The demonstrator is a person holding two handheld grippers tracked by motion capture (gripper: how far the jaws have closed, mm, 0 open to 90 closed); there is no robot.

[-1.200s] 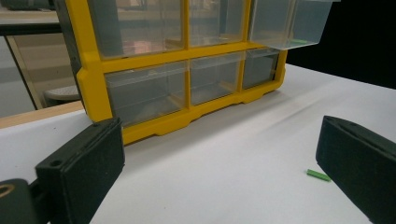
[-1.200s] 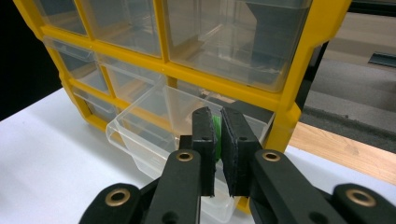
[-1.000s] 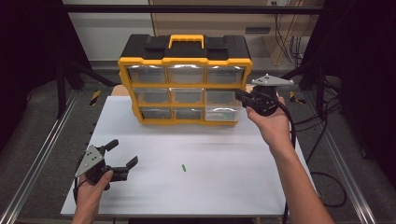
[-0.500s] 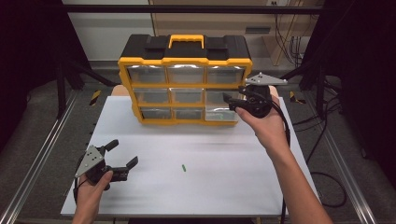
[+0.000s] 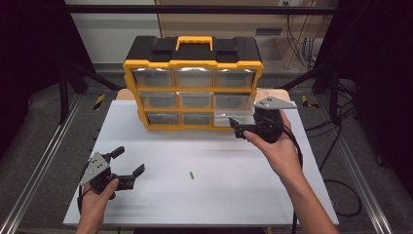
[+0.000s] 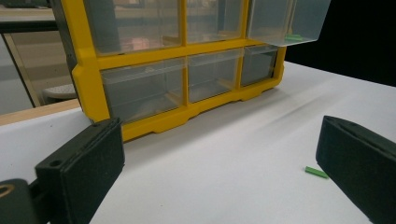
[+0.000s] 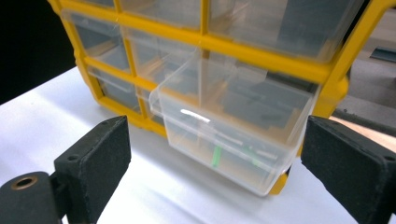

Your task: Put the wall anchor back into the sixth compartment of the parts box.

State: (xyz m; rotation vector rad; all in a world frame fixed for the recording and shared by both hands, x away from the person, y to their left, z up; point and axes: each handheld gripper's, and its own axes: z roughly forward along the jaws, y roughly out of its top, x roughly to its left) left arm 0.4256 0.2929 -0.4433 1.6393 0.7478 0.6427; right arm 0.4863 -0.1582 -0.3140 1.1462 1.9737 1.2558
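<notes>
A yellow organizer [image 5: 193, 64] with clear drawers stands at the back of the white table [image 5: 219, 195]. Its middle-row right drawer [image 7: 229, 140] is pulled out, with small green pieces [image 7: 216, 156] lying in it. My right gripper [image 5: 239, 127] hovers just in front of that drawer. Its jaws have just been opening and now stand open, with no pad on the drawer [image 5: 234, 118]. My left gripper [image 5: 129, 162] rests open at the table's near left. One green piece [image 5: 192, 175] lies loose on the table, to the right of the left gripper [image 6: 219, 182].
The organizer [image 6: 140, 126] has a black top and yellow handle [image 5: 195, 41]. A metal rail [image 5: 44, 161] runs along the table's left side. Cables [image 5: 341, 190] trail on the floor at the right.
My right gripper has drawn back from the organizer's right side toward me and a little down, and its jaws have spread apart. The left gripper has stayed put.
</notes>
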